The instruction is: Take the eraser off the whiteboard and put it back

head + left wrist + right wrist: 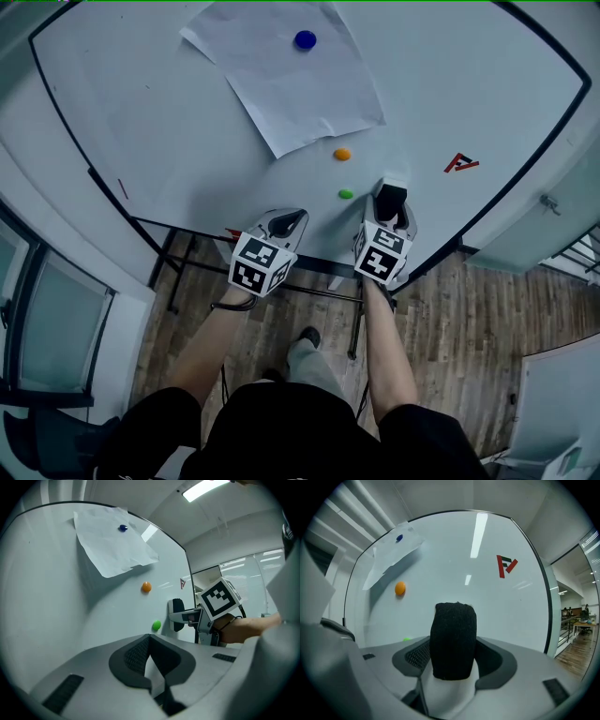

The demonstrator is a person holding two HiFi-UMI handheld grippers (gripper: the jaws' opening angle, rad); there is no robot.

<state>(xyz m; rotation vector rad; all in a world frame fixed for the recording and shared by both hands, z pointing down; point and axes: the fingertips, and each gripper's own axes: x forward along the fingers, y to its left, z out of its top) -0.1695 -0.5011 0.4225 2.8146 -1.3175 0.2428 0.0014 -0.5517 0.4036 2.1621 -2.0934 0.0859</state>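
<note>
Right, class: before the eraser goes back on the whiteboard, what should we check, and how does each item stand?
1. Right hand-held gripper clamped on eraser: ok.
2. Left hand-held gripper empty, jaws together: ok.
3. Green magnet beside eraser, not touching it: ok.
4. Paper sheet well away, higher on whiteboard: ok.
5. Eraser felt touching the board: cannot tell.
</note>
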